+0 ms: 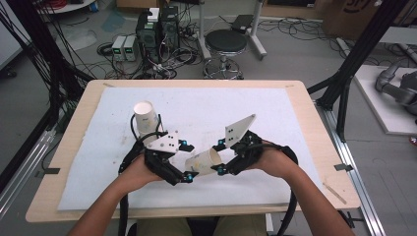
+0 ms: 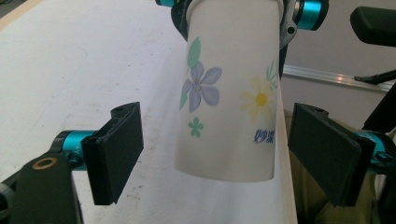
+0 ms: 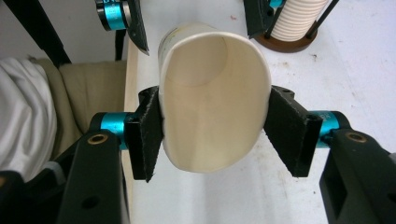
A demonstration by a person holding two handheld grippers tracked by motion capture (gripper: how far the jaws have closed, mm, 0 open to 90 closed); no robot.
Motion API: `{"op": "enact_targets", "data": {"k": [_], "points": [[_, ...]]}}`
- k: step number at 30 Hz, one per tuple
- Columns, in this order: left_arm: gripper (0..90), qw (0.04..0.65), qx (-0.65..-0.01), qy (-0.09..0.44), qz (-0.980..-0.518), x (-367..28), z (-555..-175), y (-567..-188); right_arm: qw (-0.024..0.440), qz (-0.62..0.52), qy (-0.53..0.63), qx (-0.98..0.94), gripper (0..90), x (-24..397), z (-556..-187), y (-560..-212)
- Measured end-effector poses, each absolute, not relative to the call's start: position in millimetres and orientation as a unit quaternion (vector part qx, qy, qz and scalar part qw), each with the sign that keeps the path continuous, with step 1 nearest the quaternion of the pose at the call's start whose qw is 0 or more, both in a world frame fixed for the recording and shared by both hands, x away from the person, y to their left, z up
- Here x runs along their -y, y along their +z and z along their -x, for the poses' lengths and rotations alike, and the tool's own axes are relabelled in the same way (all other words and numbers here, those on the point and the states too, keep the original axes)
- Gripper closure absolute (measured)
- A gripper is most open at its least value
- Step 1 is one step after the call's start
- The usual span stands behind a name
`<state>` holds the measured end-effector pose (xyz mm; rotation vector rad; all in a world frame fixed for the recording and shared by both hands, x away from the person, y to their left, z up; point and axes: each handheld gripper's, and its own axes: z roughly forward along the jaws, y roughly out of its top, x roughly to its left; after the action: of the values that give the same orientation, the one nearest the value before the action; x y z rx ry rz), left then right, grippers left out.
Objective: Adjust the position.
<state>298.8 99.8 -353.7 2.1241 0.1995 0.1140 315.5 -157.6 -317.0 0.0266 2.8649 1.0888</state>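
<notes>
flower-printed white paper cup point(image 2: 229, 93) is held lying sideways above the white-covered bench point(image 1: 295, 113), its mouth squeezed oval by the right gripper point(image 3: 215, 135) fingers. left gripper point(image 2: 224, 154) fingers stand wide on either side of the cup's base end, not touching. base should be centred before closing; only light pressure is advised, since thin wall is judged likely to crumple. a second white paper cup point(image 1: 146, 117) stands near.

The table point(image 1: 314, 142) has a light wood top. A big white sheet point(image 1: 275, 118) lies flat on it and covers almost all of it, so the wood shows just around the edges. A stack of white paper cups point(image 1: 146, 118) stands on the sheet, on a round brown base point(image 3: 280, 45), near the left side.
</notes>
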Motion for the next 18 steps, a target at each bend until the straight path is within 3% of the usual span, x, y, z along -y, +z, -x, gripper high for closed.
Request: {"op": "enact_targets", "data": {"k": [18], "points": [[27.0, 0.441, -0.061, 0.021, -0.895, -80.7, -302.4, -361.7, 0.046, 0.021, 0.276, -0.96, 40.4, 132.7, -309.1, -312.9]]}}
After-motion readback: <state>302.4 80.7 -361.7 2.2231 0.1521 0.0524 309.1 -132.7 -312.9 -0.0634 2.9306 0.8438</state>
